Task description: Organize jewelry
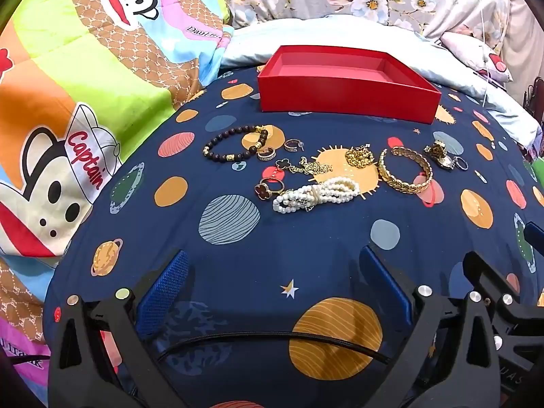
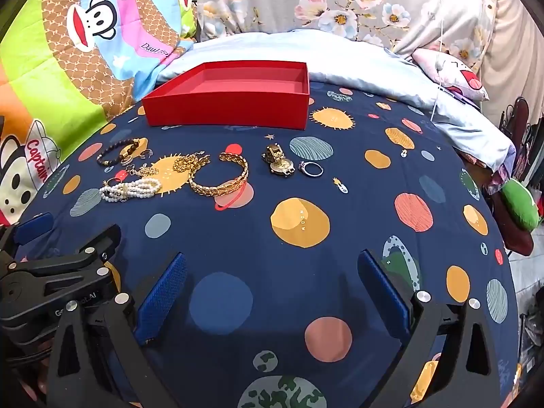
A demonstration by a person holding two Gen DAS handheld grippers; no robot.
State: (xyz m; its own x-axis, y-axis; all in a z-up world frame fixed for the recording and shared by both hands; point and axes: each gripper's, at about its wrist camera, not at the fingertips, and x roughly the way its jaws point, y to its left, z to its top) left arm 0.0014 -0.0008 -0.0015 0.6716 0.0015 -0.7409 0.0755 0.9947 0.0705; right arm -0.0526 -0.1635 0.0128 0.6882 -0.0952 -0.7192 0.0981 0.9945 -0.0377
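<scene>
both my left gripper (image 1: 272,285) and right gripper (image 2: 272,289) gape wide, holding nothing; jewelry like the pearl bracelet (image 1: 314,193) lies at twelve o'clock, short of the empty red box (image 1: 343,102) meant to collect it.

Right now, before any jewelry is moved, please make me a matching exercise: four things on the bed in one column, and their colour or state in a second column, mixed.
Things:
1. rectangular cardboard box
2. multi-strand pearl bracelet
3. wide leaf-pattern cuff bangle
4. round bead bracelet with gold spacers

Descriptions:
A. dark brown
B. red, nothing inside
C. white
D. gold, lying flat

Pairs: 1-B, 2-C, 3-D, 4-A
</scene>
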